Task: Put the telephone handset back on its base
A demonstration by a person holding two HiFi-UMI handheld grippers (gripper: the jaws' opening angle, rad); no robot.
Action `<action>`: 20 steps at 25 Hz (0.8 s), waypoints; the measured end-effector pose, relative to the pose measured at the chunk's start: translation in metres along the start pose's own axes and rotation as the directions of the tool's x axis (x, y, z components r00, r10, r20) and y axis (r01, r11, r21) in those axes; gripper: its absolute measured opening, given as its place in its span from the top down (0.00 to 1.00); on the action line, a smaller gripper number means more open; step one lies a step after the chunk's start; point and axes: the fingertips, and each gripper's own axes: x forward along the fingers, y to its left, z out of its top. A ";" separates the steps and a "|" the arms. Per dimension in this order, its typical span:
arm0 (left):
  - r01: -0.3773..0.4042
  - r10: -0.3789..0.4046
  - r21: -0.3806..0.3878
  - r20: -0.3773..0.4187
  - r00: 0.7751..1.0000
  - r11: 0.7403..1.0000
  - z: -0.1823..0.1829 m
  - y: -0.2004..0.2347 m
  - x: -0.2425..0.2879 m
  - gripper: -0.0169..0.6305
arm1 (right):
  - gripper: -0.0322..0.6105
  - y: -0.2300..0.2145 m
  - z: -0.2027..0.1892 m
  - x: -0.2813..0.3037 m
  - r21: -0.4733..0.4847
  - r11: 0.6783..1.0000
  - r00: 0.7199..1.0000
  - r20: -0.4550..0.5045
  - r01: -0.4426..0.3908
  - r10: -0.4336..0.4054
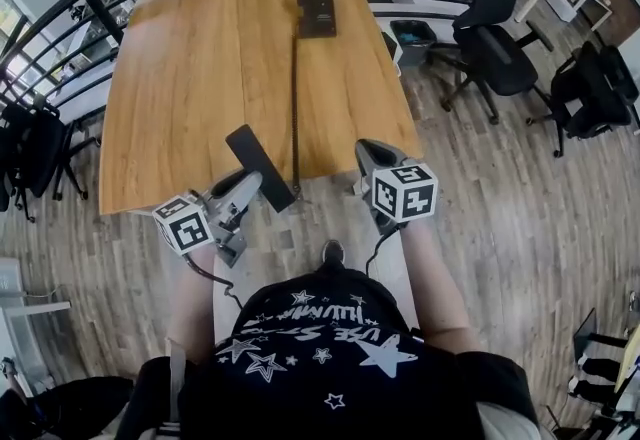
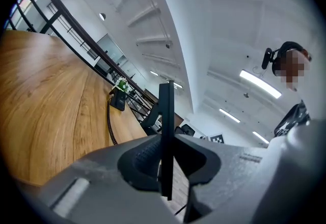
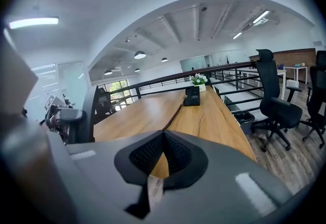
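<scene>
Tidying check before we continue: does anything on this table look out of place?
Yes: the telephone handset is off its base, clamped in the left gripper at the near edge of the table, its cord stretched along the tabletop.

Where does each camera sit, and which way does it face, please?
Head view: on the person's head, looking steeply down at the table; torso, left gripper and right gripper show.
Left gripper view: on the left gripper, looking along jaws shut on the handset, toward the base.
Right gripper view: on the right gripper, jaws together, empty, facing down the table.
Shared: all show base and cord.
</scene>
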 end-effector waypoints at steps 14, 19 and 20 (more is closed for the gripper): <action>-0.071 0.071 -0.004 0.038 0.997 0.997 0.018 0.011 0.067 0.86 | 0.95 -0.069 0.019 0.037 -0.006 0.996 0.995 -0.038 -0.090 0.090; -0.073 0.073 0.009 0.017 0.997 0.997 0.028 0.019 0.074 0.86 | 0.95 -0.070 0.020 0.051 0.003 0.994 0.993 -0.050 -0.108 0.108; -0.069 0.069 0.015 0.012 0.998 0.998 0.032 0.022 0.077 0.86 | 0.95 -0.071 0.021 0.054 0.006 0.994 0.993 -0.052 -0.105 0.105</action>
